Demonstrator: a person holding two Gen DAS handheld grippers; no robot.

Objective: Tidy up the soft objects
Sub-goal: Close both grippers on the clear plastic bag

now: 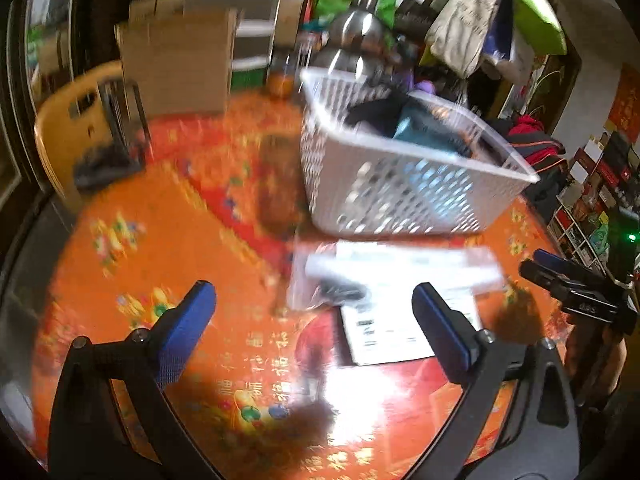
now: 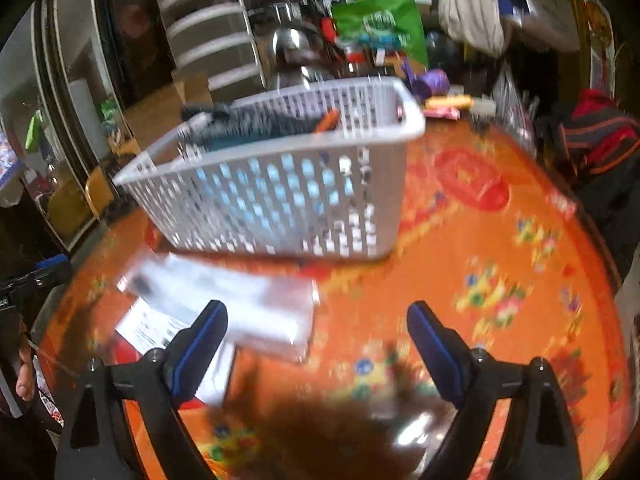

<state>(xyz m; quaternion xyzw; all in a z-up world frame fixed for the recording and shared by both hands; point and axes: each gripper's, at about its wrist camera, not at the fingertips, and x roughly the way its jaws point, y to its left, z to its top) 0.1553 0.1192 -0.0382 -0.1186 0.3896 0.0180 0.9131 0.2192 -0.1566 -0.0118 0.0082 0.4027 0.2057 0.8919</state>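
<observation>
Table cover: orange and red cloth (image 1: 168,216) with flower prints and yellow characters, glossy, spread over a round table.
Papers: a printed white sheet (image 1: 384,336) lies on the cloth, partly under a clear plastic bag (image 1: 400,272); blurred.
Chair: yellow plastic chair (image 1: 60,120) at the table's far left edge.
Cardboard box: stands behind the table (image 1: 176,60).
Drawer unit: grey and white drawers (image 2: 212,36) against the back wall.
Metal pot: shiny steel, domed (image 2: 294,46), behind the table.
Green bag: (image 2: 380,24) beside the pot.
Hanging bags: pale cloth bag (image 1: 464,20) and a bright green one (image 1: 536,8) above right.
Shelves: boxes stacked at far right (image 1: 592,200).
</observation>
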